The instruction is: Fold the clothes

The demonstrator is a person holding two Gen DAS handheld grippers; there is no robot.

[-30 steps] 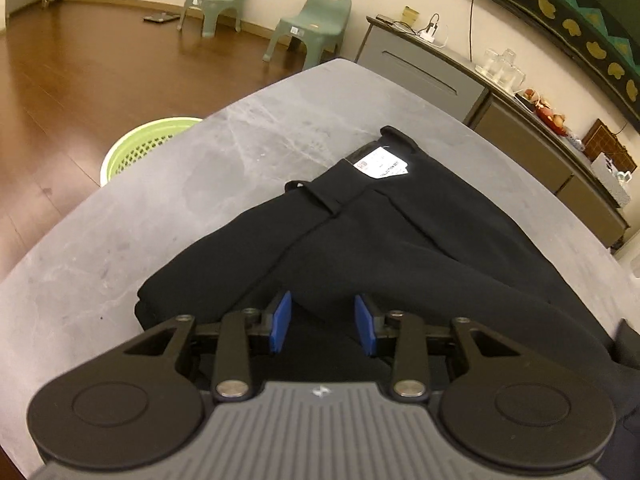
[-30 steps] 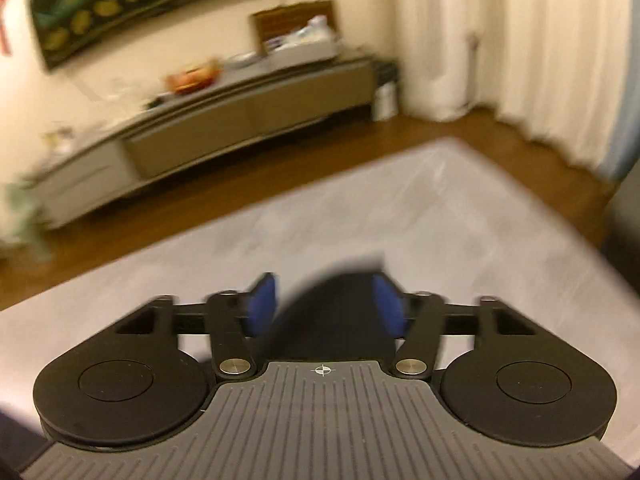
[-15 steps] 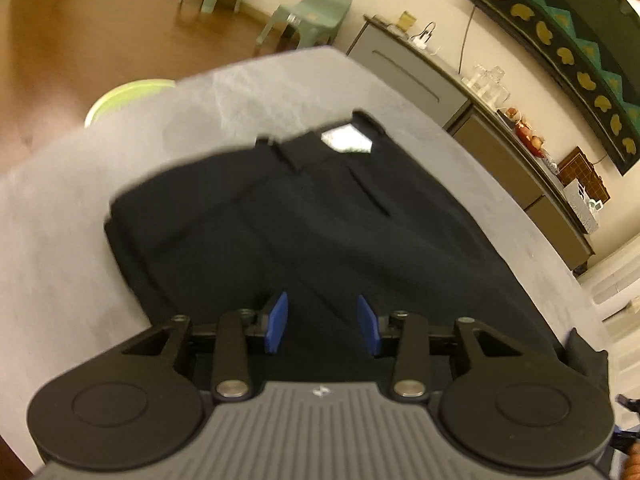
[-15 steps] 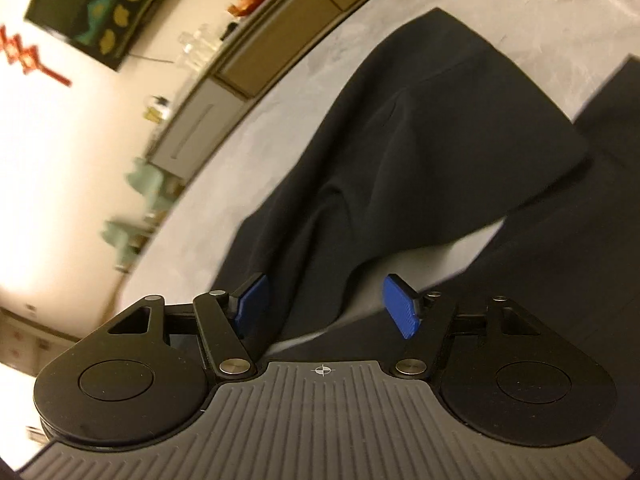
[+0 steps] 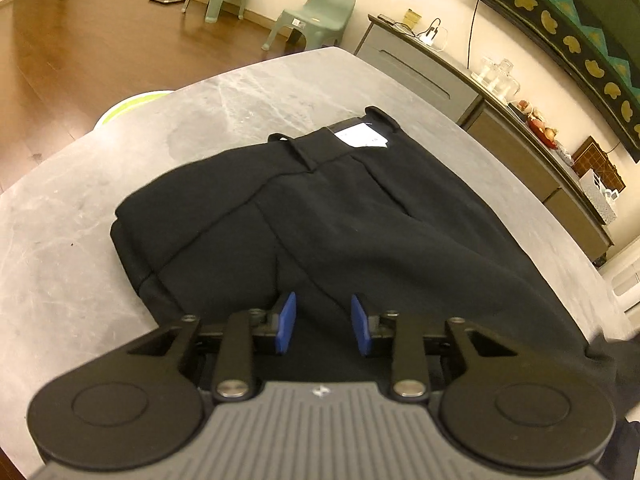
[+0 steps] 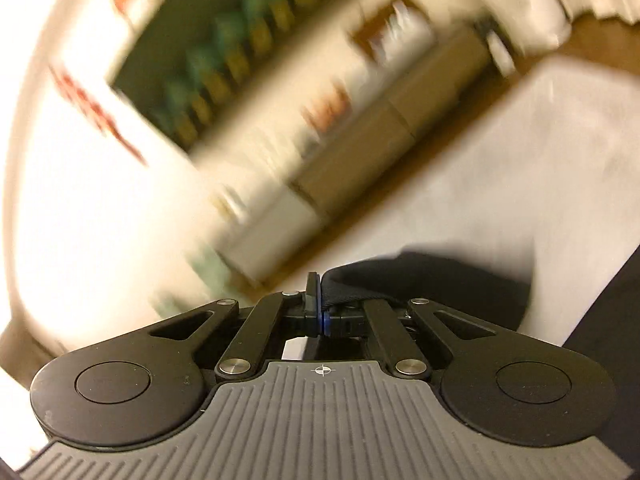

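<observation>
- Black trousers [image 5: 360, 216]: lie folded on the grey marble-patterned table [image 5: 60, 264], waistband toward the far edge, legs running toward the camera's lower right.
- White label [image 5: 362, 136]: sits inside the waistband at the far end of the trousers.
- Belt loop [image 5: 302, 154]: lies across the waistband, just left of the label.
- Left gripper [image 5: 323, 322]: hovers low over the near part of the trousers; jaws stand partly apart, blue pads [image 5: 286, 322] facing each other, no cloth between them.
- Right gripper [image 6: 320, 312]: jaws pressed together, pinching an edge of black fabric [image 6: 424, 284], which bulges to the right of the pads above the pale table [image 6: 540, 168]. The view is heavily motion-blurred; whether this fabric belongs to the same trousers cannot be told.
- Lime-green laundry basket [image 5: 120, 108]: on the floor beyond the table's far-left edge, only its rim visible.
- Two pale green plastic chairs [image 5: 316, 16]: stand against the far wall on the brown wooden floor [image 5: 80, 48].
- Long low sideboard [image 5: 500, 132]: runs along the right-hand wall, carrying glassware [image 5: 496, 74] and small items.
- Dark wall hanging [image 5: 560, 12] with gold shapes: mounted above the sideboard.
</observation>
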